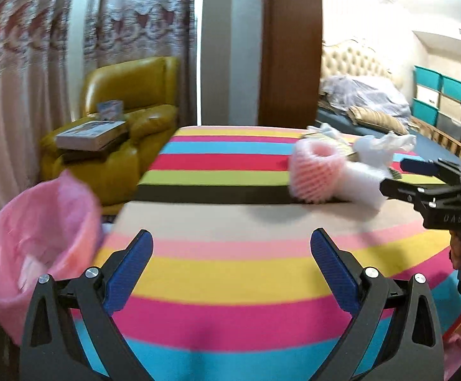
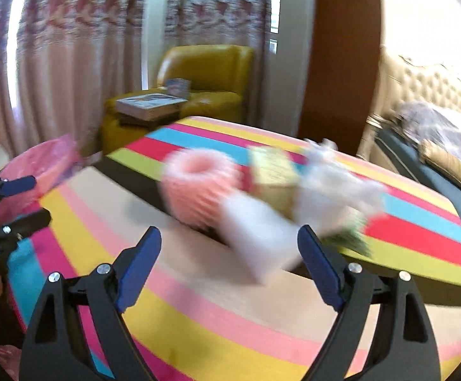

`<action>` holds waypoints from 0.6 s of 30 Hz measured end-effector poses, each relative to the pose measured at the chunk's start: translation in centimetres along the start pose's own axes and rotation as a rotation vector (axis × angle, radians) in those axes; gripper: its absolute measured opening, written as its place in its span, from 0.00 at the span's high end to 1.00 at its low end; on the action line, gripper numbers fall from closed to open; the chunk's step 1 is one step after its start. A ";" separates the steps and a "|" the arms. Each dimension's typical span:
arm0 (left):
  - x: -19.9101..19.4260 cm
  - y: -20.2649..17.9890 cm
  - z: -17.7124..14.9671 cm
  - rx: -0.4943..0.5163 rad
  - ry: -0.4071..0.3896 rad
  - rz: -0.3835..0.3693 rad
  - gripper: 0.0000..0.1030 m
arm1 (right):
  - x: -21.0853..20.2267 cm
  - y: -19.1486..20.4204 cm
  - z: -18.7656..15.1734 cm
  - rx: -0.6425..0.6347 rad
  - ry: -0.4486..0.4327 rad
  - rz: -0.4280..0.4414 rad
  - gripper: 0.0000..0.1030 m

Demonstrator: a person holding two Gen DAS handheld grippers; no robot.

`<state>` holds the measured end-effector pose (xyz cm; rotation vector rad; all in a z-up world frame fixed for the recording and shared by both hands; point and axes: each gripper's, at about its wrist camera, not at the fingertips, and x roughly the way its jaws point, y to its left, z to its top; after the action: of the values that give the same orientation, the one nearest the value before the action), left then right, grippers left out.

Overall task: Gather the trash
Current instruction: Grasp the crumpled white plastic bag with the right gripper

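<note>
While both of my grippers are hovering over the striped desk (image 1: 230,273), I am inspecting the containers first. A pink bin (image 1: 36,238) lined with a pink bag is standing off the desk's left edge, beside my left gripper (image 1: 232,254); something pale is showing at its bottom, too blurred to identify. In the right wrist view the same bin (image 2: 44,165) is lying beyond the left gripper (image 2: 23,200).

I am keeping the left gripper's fingers (image 1: 128,273) wide apart with nothing between them, only bare striped cloth.

My right gripper (image 2: 230,254) is spreading its fingers (image 2: 138,266) wide and gripping nothing. A white foam sleeve (image 2: 255,231) is lying just ahead of the gap, its near end reaching between the fingertips, but the pads are not pressing on it; blur is preventing a finer reading of contact.

The trash is sitting in one cluster on the far right part of the desk: a pink foam net sleeve (image 1: 316,171) standing open end up, the white foam sleeve (image 1: 363,187) touching it, a yellowish-green packet (image 2: 274,177) behind them, and crumpled white plastic (image 1: 386,146) at the back. From the left wrist view my right gripper (image 1: 398,177) is pointing at this cluster from the right.

A yellow armchair (image 1: 128,120) carrying boxes (image 1: 90,136) is standing beyond the desk, well apart from the trash.
</note>
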<state>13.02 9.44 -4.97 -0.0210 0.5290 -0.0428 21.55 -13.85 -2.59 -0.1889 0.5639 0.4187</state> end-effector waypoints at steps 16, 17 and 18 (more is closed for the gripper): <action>7.8 -5.1 3.9 -0.022 0.114 -0.060 0.09 | 4.8 -8.2 2.8 0.113 0.025 -0.116 0.18; 8.1 -5.0 4.2 -0.029 0.114 -0.051 0.09 | 5.6 -8.0 3.3 0.102 0.036 -0.125 0.18; 8.3 -5.0 4.4 -0.036 0.114 -0.046 0.09 | 6.1 -7.9 3.6 0.097 0.044 -0.134 0.18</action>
<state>22.23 4.11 -5.19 -0.0662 0.6436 -0.0803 31.32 -17.88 -2.53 -0.1427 0.6096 0.2569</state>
